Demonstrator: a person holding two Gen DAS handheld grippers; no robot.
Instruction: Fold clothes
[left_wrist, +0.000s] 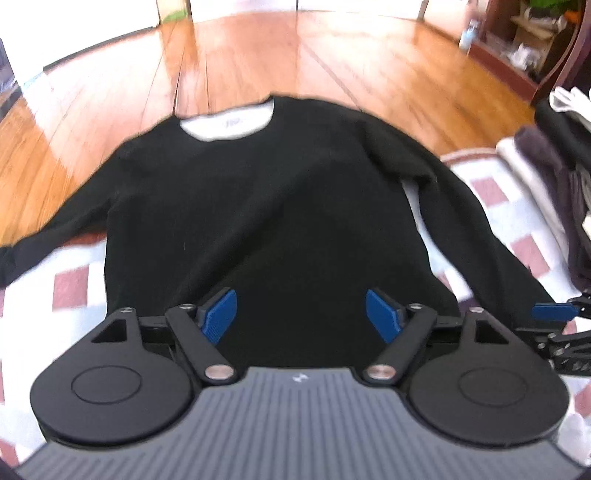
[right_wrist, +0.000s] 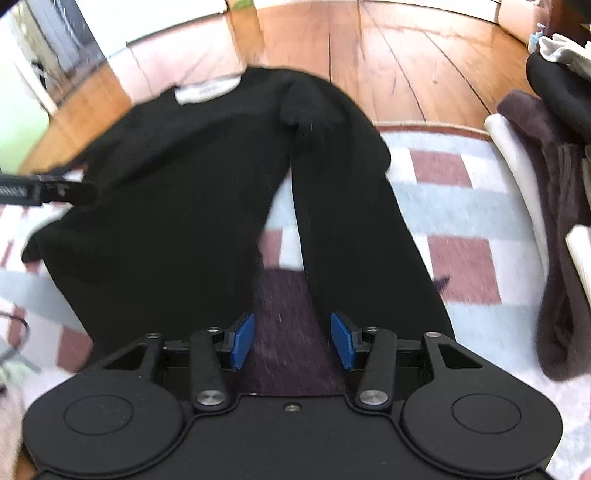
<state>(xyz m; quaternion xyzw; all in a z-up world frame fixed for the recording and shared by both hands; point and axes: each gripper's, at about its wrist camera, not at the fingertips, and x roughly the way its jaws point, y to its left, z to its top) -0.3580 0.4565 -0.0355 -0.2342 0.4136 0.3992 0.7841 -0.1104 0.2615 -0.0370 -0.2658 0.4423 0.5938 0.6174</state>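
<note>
Black sweater (left_wrist: 266, 206) spread flat ahead of left gripper (left_wrist: 300, 316), jaws wide apart, gripping nothing. Visible from right wrist only: one sleeve (right_wrist: 354, 221) running down beside right gripper (right_wrist: 292, 341), likewise parted and empty, above dark purple cloth (right_wrist: 291, 332). Hem hidden behind gripper bodies; edges blurred.

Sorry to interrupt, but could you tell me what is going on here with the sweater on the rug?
A person is holding a gripper in each hand over a black sweater spread flat, front up, partly on a checked rug and partly on the wood floor. Both sleeves lie unfolded. The left gripper hangs open above the hem; the right gripper is open near the right sleeve. Neither holds cloth, so folding has not started.
</note>
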